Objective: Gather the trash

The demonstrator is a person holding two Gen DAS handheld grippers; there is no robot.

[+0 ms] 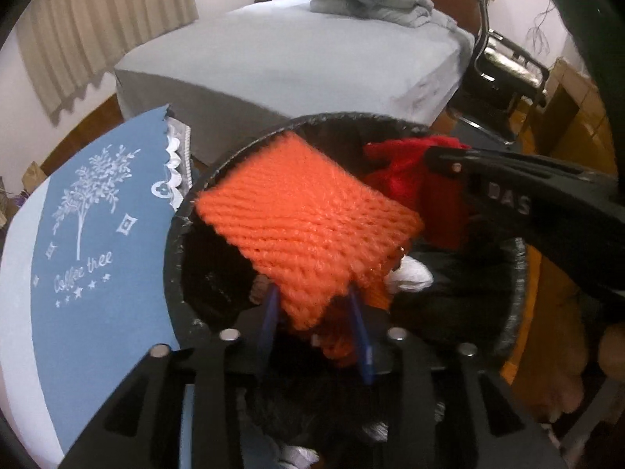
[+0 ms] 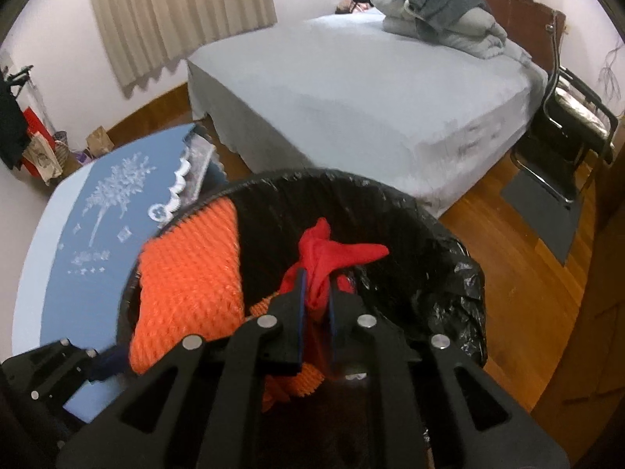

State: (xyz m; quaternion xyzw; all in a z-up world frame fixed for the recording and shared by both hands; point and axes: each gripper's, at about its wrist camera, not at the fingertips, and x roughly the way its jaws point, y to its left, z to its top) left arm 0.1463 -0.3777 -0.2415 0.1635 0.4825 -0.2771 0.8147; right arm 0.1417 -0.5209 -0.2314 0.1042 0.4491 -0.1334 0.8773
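Left wrist view, lower left: the blue cloth over the bench bears a white tree emblem with the script "Coffee tree" beneath it, above a row of small stars. Right of centre: the black arm of the right gripper carries raised letters "DAS". Right wrist view, left: the same cloth's lettering is blurred, unreadable.

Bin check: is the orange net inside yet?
Partly: orange net leans over the bin rim, lower end between the left gripper fingers.

A home bedroom: made bed, curtains, wooden floor.
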